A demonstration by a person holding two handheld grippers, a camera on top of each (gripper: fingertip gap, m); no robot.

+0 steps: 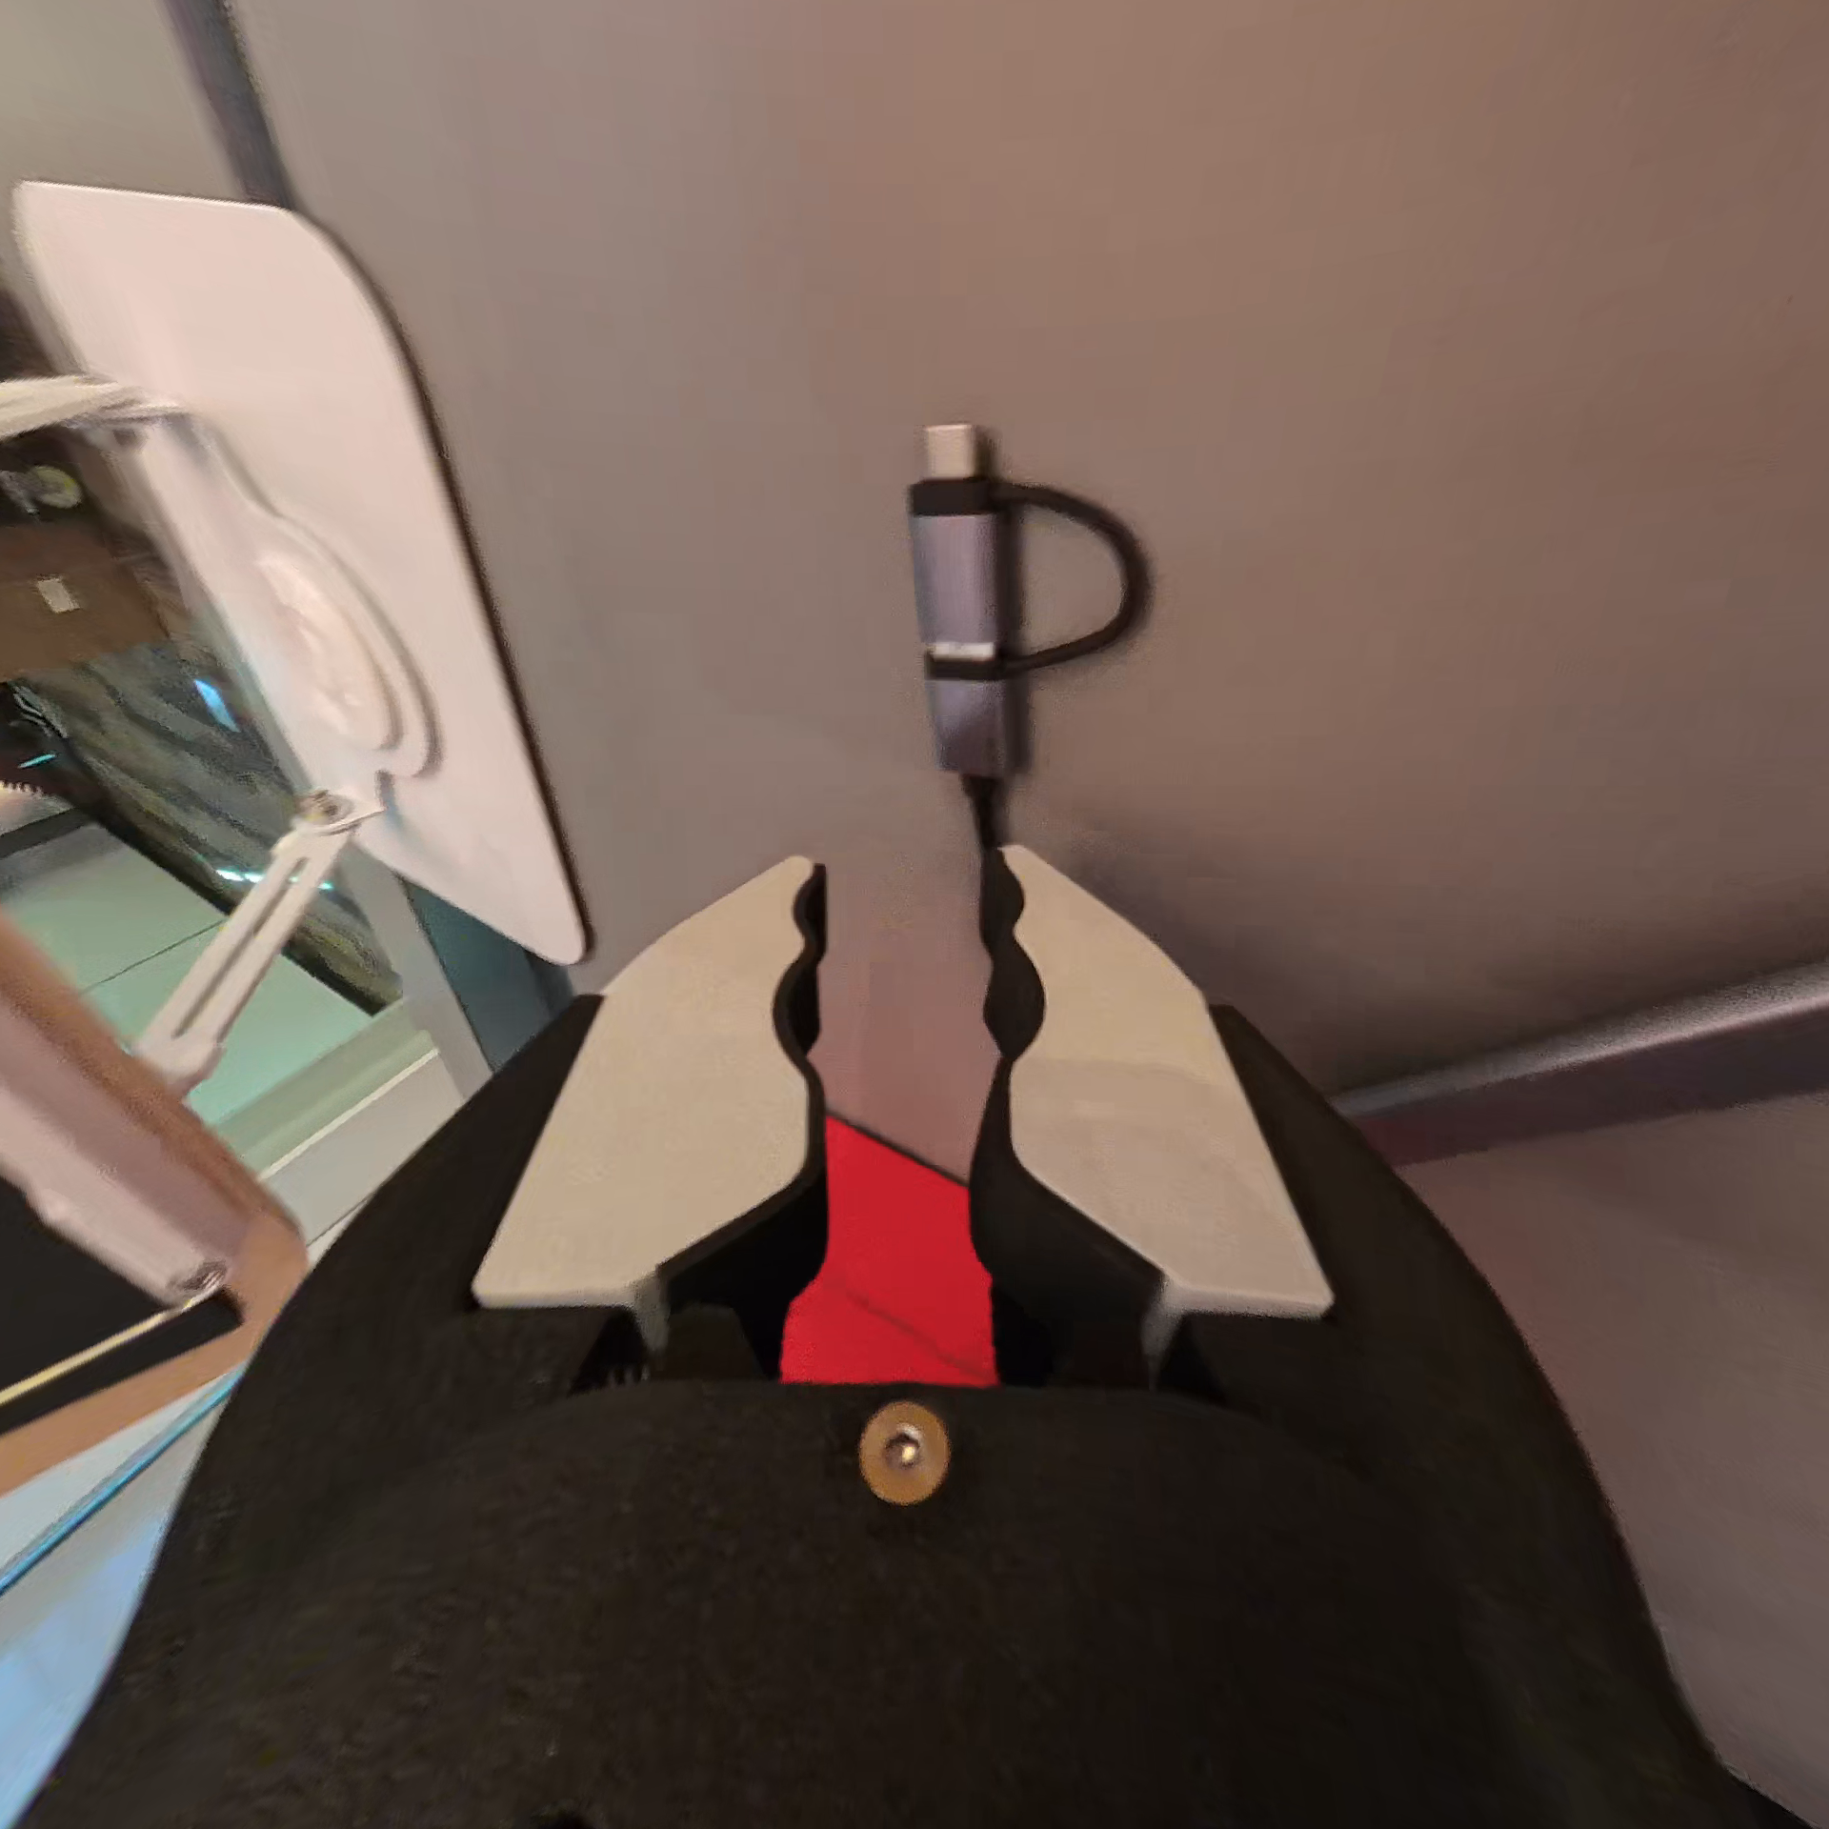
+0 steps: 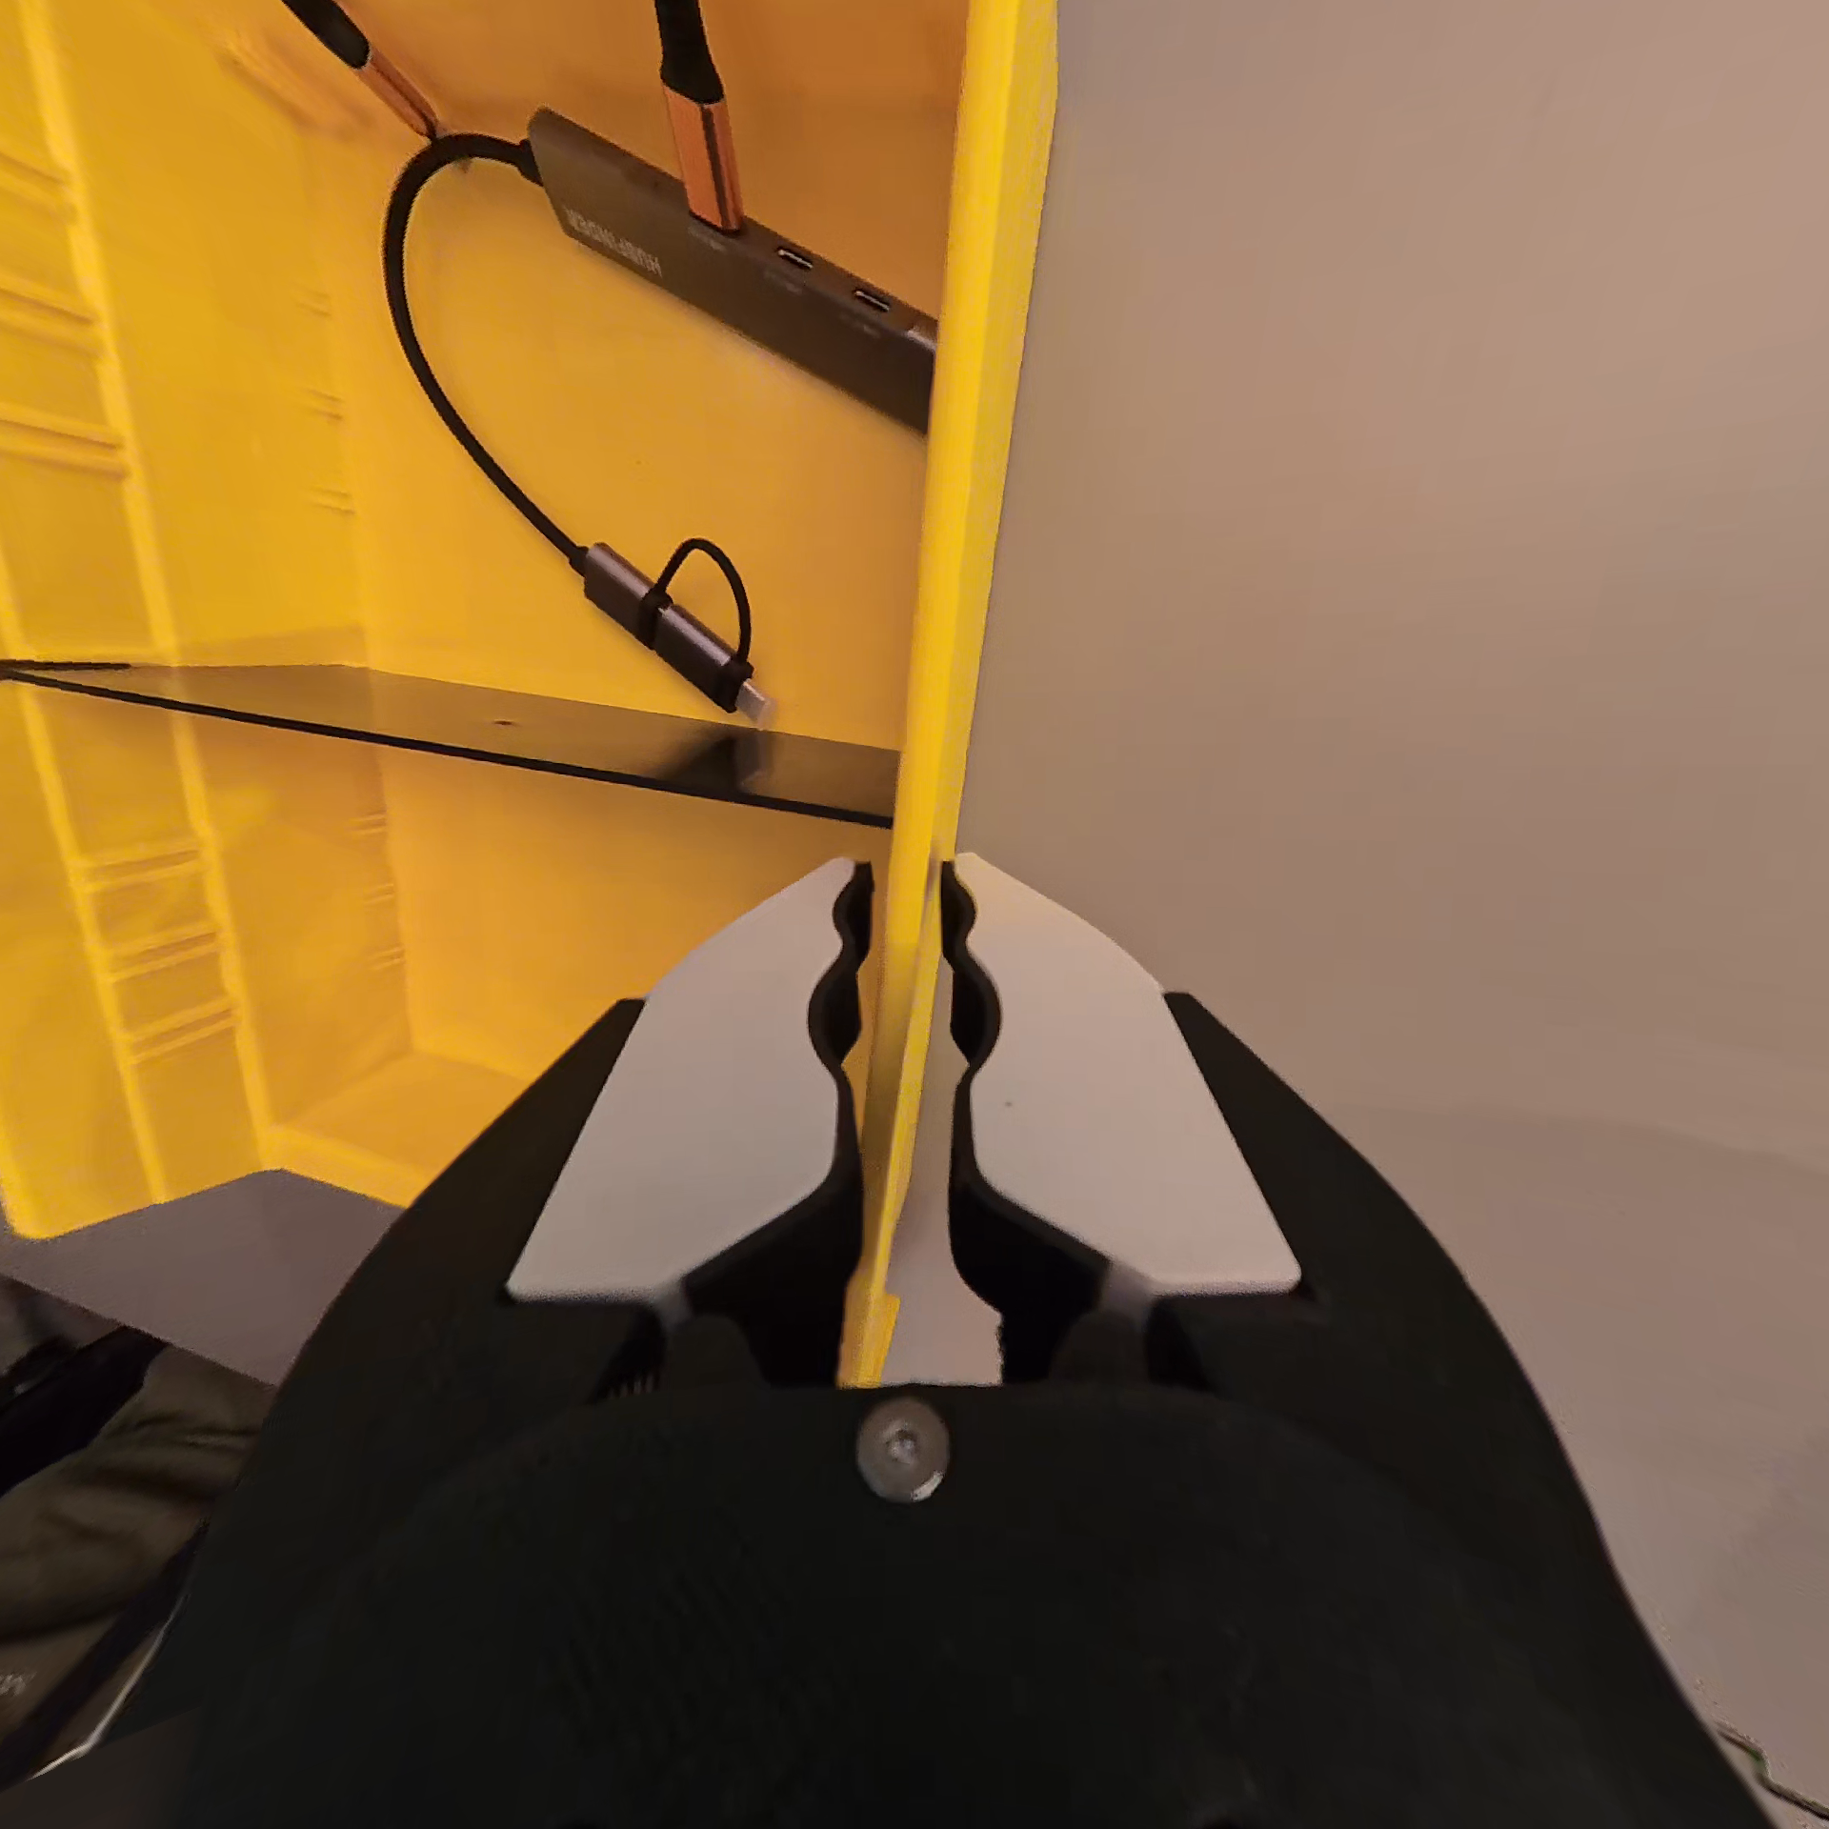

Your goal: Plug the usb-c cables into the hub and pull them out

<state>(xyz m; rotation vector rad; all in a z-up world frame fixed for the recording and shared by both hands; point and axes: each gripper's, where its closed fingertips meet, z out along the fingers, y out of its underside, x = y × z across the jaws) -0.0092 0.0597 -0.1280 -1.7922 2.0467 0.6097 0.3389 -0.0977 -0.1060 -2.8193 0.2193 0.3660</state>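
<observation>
In the right wrist view a dark grey hub (image 2: 752, 287) lies in a yellow bin (image 2: 633, 435). One copper-coloured usb-c plug (image 2: 705, 163) is in a hub port. A second copper plug (image 2: 396, 94) is beside the hub's end. The hub's braided lead ends in a grey plug (image 2: 673, 628) with a black tether loop. My right gripper (image 2: 906, 871) is shut on the bin's side wall (image 2: 990, 396). In the left wrist view my left gripper (image 1: 911, 866) has its jaws apart. A grey tethered plug (image 1: 962, 614) lies just ahead, and its black cable (image 1: 985, 821) runs past the right fingertip (image 1: 1029, 891).
A black divider plate (image 2: 475, 727) crosses the bin below the grey plug. A grey surface (image 2: 1435, 693) lies right of the bin wall. In the left wrist view a white board (image 1: 327, 515) with a metal clip (image 1: 247, 940) stands at the left, and something red (image 1: 891, 1257) shows between my fingers. About 40 cm separates my left fingertips from my right. My right tips are about 35 cm from the grey tethered plug (image 1: 962, 614), my left tips only 4 cm. From my right tips it is roughly 12 cm to the dark grey hub (image 2: 752, 287); from my left, 30 cm.
</observation>
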